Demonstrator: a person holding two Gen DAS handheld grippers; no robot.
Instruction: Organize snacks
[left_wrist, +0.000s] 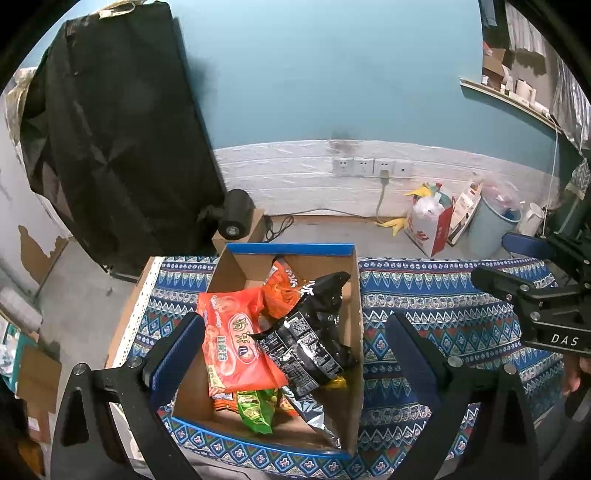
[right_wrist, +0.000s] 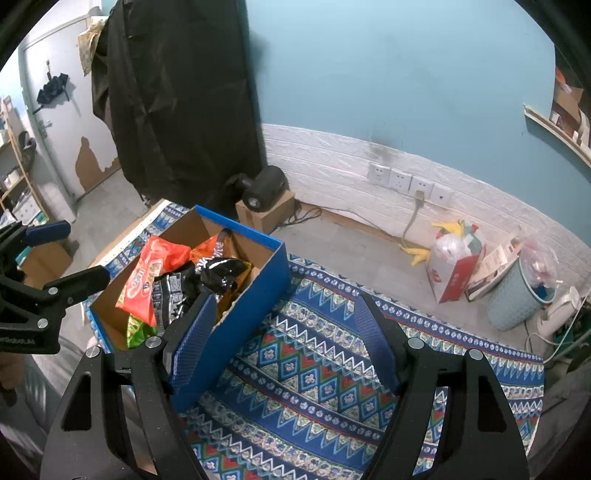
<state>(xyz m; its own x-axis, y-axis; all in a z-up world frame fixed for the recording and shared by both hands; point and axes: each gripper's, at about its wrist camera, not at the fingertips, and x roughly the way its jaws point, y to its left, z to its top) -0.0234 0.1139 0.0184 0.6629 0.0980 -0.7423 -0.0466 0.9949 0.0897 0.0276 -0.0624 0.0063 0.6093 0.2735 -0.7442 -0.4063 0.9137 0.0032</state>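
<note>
A blue cardboard box (left_wrist: 354, 280) stands on the patterned cloth (left_wrist: 443, 295) and holds several snack packs: an orange-red pack (left_wrist: 232, 343), a black pack (left_wrist: 314, 332), a green pack (left_wrist: 255, 410) and a silver one (left_wrist: 314, 413). My left gripper (left_wrist: 295, 332) is open and empty above the box. My right gripper (right_wrist: 284, 317) is open and empty, to the right of the box (right_wrist: 255, 295), over the cloth (right_wrist: 314, 369). The right gripper also shows in the left wrist view (left_wrist: 517, 266), and the left gripper in the right wrist view (right_wrist: 77, 254).
A black covered stand (left_wrist: 110, 129) rises behind the box on the left. A small black device on a carton (left_wrist: 236, 214) sits on the floor. A red-white bag (left_wrist: 428, 221), a pale blue bin (left_wrist: 491, 225) and wall sockets (left_wrist: 369, 168) are at the back.
</note>
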